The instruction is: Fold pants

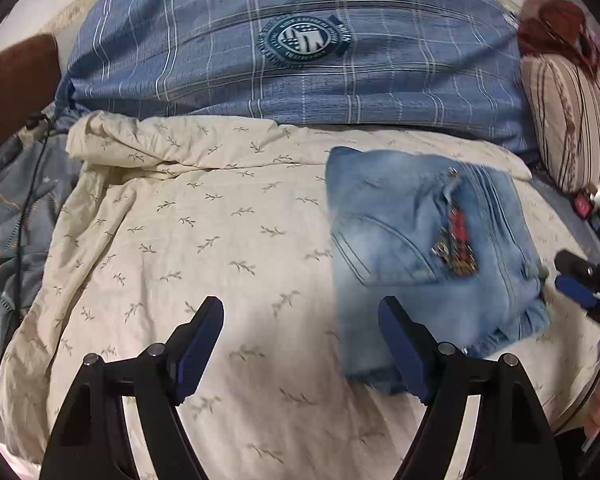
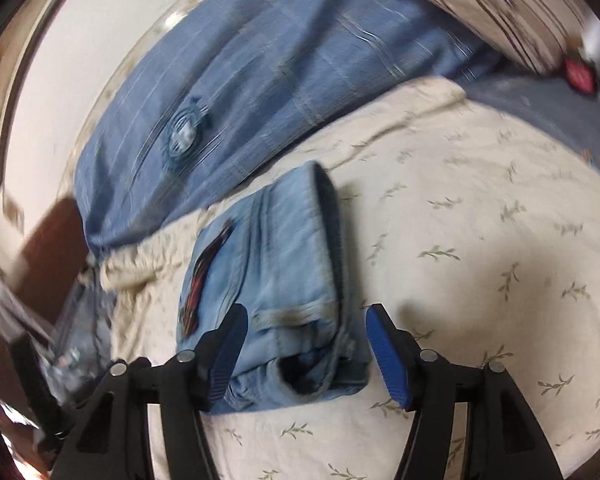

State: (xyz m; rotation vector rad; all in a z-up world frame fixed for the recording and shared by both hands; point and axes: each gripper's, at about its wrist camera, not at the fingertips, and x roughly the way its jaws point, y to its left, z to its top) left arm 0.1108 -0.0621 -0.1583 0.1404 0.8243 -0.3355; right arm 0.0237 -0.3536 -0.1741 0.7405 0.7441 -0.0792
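Observation:
The light blue denim pants (image 1: 428,252) lie folded into a compact bundle on the cream leaf-print bedspread (image 1: 228,240), with a red patch on top. My left gripper (image 1: 300,336) is open and empty, just left of and in front of the bundle. My right gripper (image 2: 304,340) is open, its jaws standing either side of the bundle's near end (image 2: 284,320), not closed on it. The right gripper also shows at the right edge of the left wrist view (image 1: 580,280).
A blue plaid pillow (image 1: 292,52) lies behind the pants. A striped cushion (image 1: 572,120) stands at the right. A grey patterned cloth and a black cord (image 1: 24,208) lie at the left. Small red items (image 1: 584,204) sit at the bed's right edge.

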